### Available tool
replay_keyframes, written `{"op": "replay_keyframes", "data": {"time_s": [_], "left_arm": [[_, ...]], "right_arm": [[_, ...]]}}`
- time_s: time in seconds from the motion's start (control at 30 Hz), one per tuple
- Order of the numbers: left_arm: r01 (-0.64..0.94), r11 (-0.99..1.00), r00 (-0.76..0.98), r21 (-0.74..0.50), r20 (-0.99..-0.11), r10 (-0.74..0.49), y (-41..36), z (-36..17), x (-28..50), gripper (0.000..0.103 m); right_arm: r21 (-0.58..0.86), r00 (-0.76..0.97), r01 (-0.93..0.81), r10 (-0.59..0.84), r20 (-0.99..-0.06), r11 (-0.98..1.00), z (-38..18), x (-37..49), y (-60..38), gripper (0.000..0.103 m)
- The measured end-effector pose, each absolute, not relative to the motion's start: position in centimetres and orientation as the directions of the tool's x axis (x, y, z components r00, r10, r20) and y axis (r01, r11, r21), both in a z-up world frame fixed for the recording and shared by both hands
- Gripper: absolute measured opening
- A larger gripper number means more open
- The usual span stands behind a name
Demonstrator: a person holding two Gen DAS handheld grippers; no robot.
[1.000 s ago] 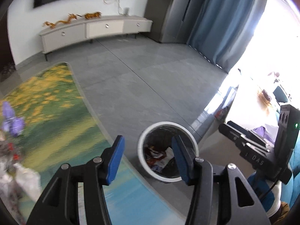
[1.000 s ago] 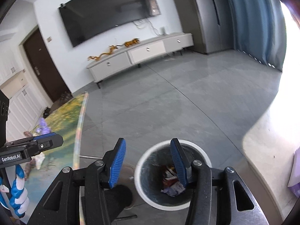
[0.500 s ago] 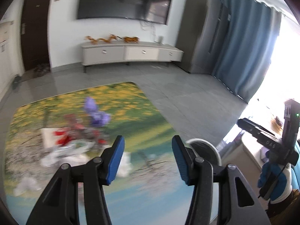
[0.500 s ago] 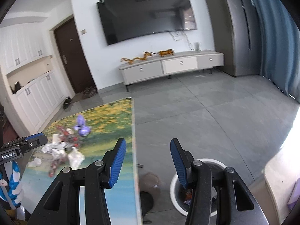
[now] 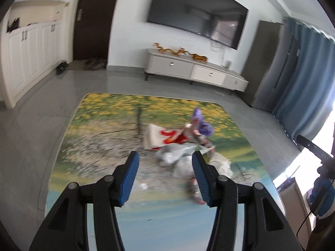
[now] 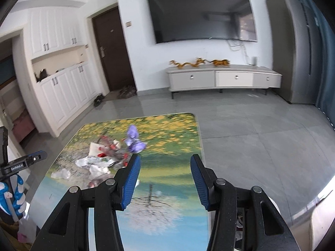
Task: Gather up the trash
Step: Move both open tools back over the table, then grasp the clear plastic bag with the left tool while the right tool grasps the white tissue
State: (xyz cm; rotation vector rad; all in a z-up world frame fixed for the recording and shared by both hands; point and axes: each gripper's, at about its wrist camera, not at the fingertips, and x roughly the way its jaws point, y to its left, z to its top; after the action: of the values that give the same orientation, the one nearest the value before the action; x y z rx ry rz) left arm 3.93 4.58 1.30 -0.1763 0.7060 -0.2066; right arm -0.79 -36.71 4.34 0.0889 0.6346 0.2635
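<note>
A pile of trash (image 5: 184,146) lies on the table with the flower-and-lake print (image 5: 104,129): a white and red wrapper (image 5: 165,138), crumpled clear plastic (image 5: 180,154), a purple wrapper (image 5: 201,121). My left gripper (image 5: 165,176) is open and empty above the table, with the pile just ahead between its jaws. My right gripper (image 6: 165,176) is open and empty over the table's right part (image 6: 178,138), with the pile (image 6: 104,156) to its left. The white trash bin (image 6: 272,207) shows at the lower right, mostly hidden behind the right gripper.
A white TV cabinet (image 6: 224,79) stands at the far wall under a wall TV (image 6: 201,14). White cupboards (image 6: 60,96) and a dark door (image 6: 113,52) are on the left. Grey tile floor (image 6: 261,129) surrounds the table. Blue curtains (image 5: 303,79) hang on the right.
Both grippers have swung away from the trash bin toward the table. The trash pile has come into the middle of the left view. Both stay open and empty.
</note>
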Motion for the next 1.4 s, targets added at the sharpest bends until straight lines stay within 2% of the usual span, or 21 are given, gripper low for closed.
{"op": "replay_keyframes", "data": {"time_s": [0.37,0.63,0.87,1.23,1.4], "left_arm": [[0.019,0.970,0.710,-0.243,-0.680,-0.184,9.6,-3.7,4.0,0.051],[0.034,0.973,0.687,-0.227,-0.702,-0.188,10.3,-5.6,4.3,0.052],[0.037,0.984,0.653,-0.173,-0.742,-0.155,9.8,-7.6,5.8,0.053],[0.016,0.983,0.630,-0.182,-0.762,-0.151,10.6,-9.1,7.0,0.053],[0.014,0.964,0.621,-0.264,-0.753,-0.215,10.9,-9.2,7.7,0.053]], "right_arm": [[0.176,0.602,-0.365,0.376,-0.704,0.914,-2.4,3.1,-30.2,0.047],[0.167,0.492,-0.440,0.392,-0.777,0.882,-7.3,6.2,-26.7,0.047],[0.145,0.459,-0.468,0.380,-0.803,0.872,-9.1,7.6,-25.6,0.047],[0.102,0.443,-0.509,0.362,-0.820,0.855,-10.1,8.5,-24.3,0.047],[0.078,0.449,-0.523,0.352,-0.821,0.849,-10.3,8.4,-23.8,0.038]]}}
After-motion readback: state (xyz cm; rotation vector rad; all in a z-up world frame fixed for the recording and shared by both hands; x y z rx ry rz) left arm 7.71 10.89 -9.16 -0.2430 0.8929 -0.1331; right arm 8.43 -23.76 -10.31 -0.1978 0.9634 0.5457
